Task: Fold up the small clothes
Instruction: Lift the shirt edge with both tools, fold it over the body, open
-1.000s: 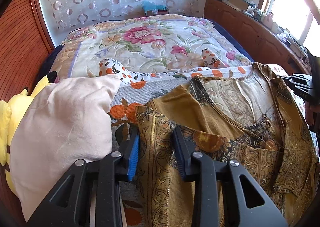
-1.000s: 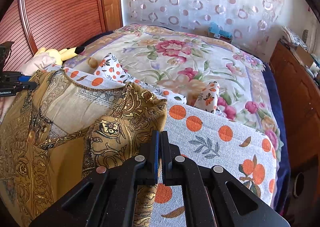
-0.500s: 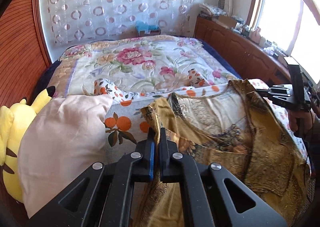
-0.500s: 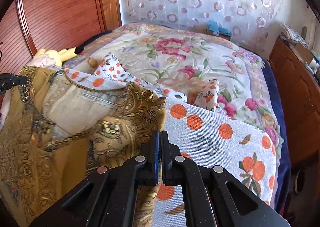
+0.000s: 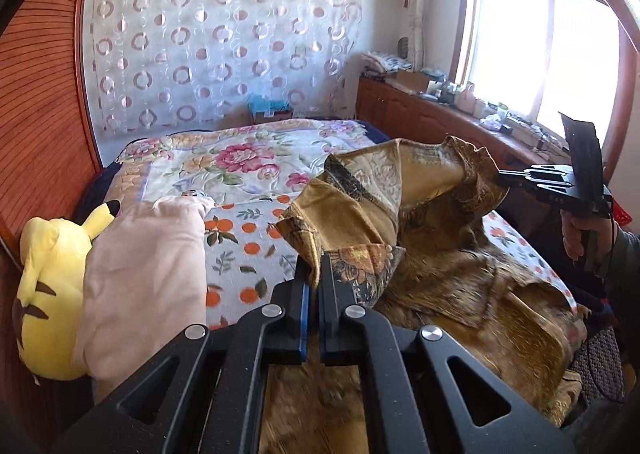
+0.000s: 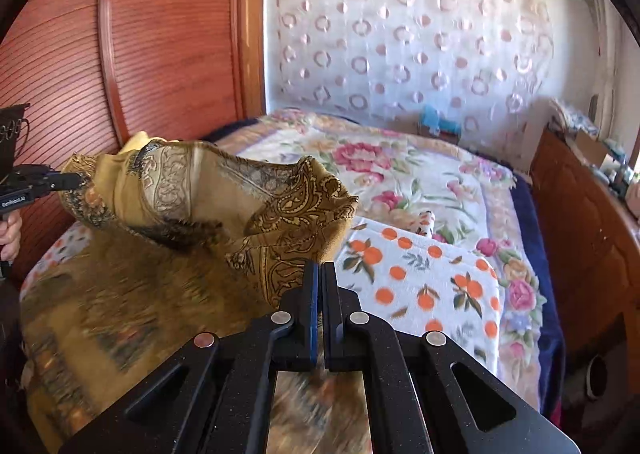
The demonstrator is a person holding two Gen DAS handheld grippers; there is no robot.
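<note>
Blouse (image 5: pixel 436 270) shoulders now hang lifted off the bed (image 5: pixel 240 158). Both grippers, left (image 5: pixel 314 274) and right (image 6: pixel 320 278), clench fabric. Folding can begin.

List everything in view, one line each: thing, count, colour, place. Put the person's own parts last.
Patterned paisley top: 1, mustard-gold, lifted above the bed between both grippers.
Orange-print blanket: 1, white with orange fruit, under the top.
Floral quilt: 1, cream with pink flowers, across the far bed.
Plush toy: 1, yellow, bed's left edge.
Soft pillow: 1, pale pink, against the plush toy.
Ring-pattern curtain: 1, white, back wall.
Wooden cabinet: 1, brown, under the window.
Left gripper: 1, black, shut on the top's edge.
Right gripper: 1, black, shut on the top's other shoulder.
</note>
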